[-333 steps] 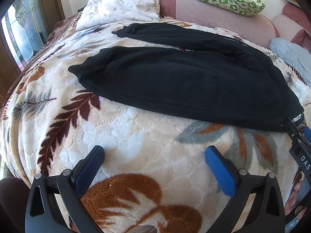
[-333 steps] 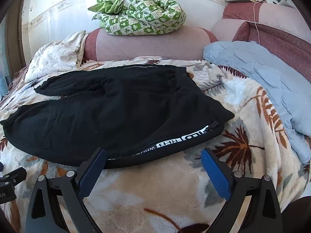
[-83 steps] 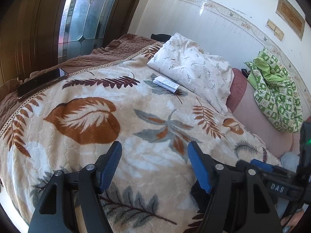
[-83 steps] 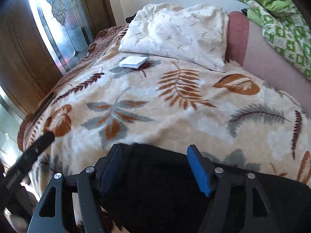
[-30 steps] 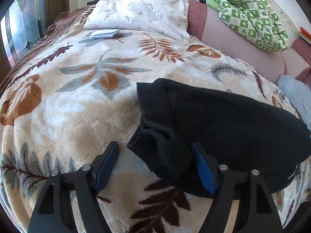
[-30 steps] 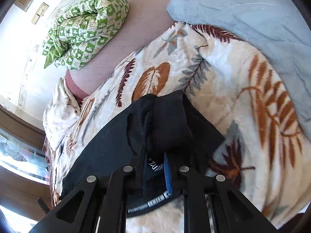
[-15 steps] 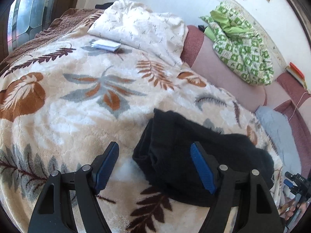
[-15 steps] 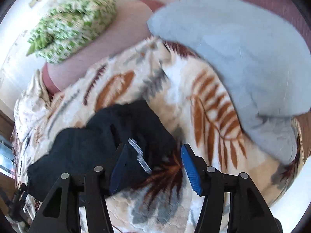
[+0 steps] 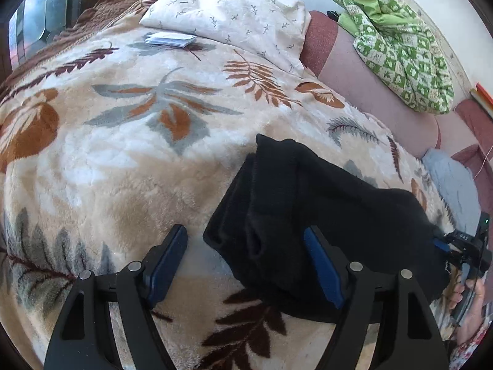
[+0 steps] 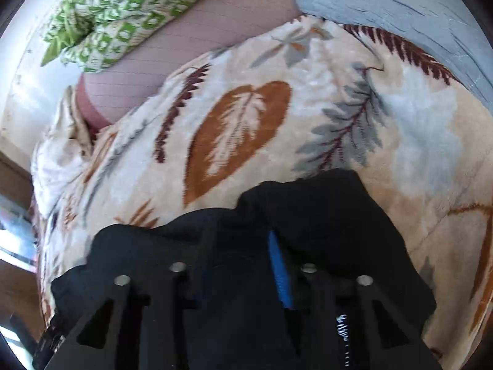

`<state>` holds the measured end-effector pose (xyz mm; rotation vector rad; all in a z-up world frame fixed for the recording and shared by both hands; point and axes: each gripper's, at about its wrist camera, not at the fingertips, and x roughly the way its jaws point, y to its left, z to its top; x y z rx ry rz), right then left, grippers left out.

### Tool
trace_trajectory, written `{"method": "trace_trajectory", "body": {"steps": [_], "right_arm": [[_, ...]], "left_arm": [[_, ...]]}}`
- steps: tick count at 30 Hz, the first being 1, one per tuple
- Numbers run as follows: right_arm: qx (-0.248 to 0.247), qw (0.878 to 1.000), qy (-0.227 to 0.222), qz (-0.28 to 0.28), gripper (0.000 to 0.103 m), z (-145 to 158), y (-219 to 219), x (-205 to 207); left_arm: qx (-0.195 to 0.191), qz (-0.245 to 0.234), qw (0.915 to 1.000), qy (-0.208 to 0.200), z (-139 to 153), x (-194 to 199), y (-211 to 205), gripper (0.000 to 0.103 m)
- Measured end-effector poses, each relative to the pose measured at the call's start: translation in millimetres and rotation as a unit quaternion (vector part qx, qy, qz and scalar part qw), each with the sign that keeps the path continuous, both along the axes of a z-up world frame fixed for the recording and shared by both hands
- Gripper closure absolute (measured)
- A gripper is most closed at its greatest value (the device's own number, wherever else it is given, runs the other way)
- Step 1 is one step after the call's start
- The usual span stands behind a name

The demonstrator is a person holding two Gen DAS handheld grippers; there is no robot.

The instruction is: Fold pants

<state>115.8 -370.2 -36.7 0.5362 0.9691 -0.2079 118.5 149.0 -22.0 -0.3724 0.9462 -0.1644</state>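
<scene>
Left wrist view showed the black fleece pants (image 9: pixel 323 203) bundled on the leaf-patterned plush blanket (image 9: pixel 123 160), the left hand-held gripper (image 9: pixel 246 265) spread wide over their near edge. The right hand-held gripper (image 10: pixel 246 265) was pinched on the fabric; soft, limp and thick, it looked best taken at the layered edge.

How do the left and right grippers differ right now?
The left gripper is open, while the right gripper is shut on the black pants. The left grips nothing, its fingers straddling the pants' near edge; the right pinches fabric. Both have blue pads.
</scene>
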Motion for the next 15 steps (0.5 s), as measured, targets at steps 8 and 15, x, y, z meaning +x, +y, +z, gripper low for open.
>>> {"method": "trace_trajectory", "body": {"steps": [8,15], "right_arm": [[-0.123,0.990,-0.034,0.063,0.047,61.2,89.8,-0.7],[-0.092,0.967,-0.008,0.239,0.047,31.7,238.3,47.4]], "left_arm": [[-0.056,0.051,0.9971,-0.002,7.5,-4.9,32.2,0.026],[-0.029,0.092,0.9952,-0.015,17.4,-8.8,52.5,0.026]]}}
